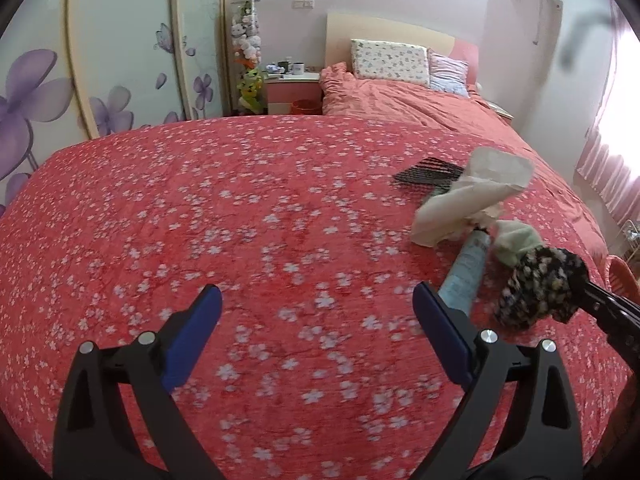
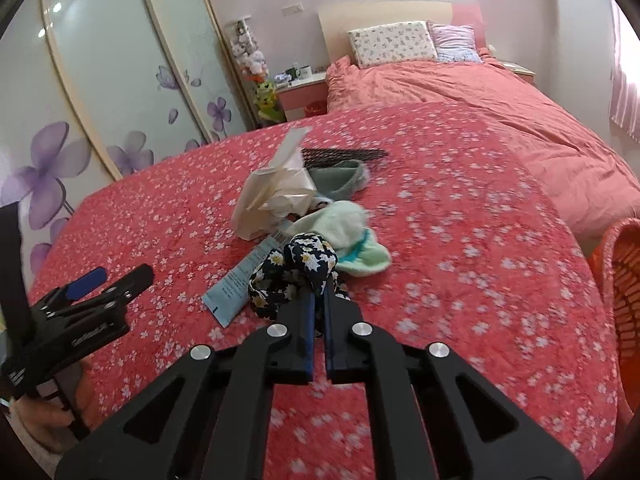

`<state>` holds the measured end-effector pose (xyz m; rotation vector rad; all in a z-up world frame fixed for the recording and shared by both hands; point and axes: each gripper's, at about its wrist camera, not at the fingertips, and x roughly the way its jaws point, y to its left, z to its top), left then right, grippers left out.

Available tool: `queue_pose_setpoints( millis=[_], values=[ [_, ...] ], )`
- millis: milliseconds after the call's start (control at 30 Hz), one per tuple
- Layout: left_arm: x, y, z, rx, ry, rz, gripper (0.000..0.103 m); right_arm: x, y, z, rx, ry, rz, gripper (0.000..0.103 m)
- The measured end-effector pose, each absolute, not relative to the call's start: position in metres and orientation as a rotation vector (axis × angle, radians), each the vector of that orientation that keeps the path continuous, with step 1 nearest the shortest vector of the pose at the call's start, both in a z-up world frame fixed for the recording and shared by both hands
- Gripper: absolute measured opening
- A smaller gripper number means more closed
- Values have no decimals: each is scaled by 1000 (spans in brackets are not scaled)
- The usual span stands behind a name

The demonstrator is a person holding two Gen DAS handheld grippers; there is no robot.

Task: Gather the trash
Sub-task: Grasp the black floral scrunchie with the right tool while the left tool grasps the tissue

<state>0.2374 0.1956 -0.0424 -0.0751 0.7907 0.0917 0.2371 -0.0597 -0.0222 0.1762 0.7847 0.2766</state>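
Black daisy-print cloth (image 2: 294,276) pinched in right gripper (image 2: 318,300), above bedspread (image 2: 460,240)

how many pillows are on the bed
2, side by side against the headboard at the far end: a white floral pillow and, right of it, a lavender striped pillow. The rumpled duvet could hide others.

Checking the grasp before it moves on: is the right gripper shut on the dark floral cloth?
Shut on it: the right gripper has its blue pads pinching the dark floral cloth.
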Motion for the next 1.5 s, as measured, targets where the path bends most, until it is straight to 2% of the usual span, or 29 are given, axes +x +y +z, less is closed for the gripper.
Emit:
queue_pose_setpoints(
  millis=[533,933,1100,1267,1500],
  values=[
    [296,96,-37,0,791,-23,94,222,-146,-10,255,696,112,3],
    [348,72,-54,17,833,3,94,232,-167,-28,293,723,118,3],
    [355,78,-58,-14,839,-41,77,234,-169,-31,299,726,124,3],
    [353,78,-56,-12,827,-80,56,233,-172,-32,314,730,124,3],
    [343,89,-47,-46,805,-75,41,231,-175,-30,322,726,119,3]
  ],
)
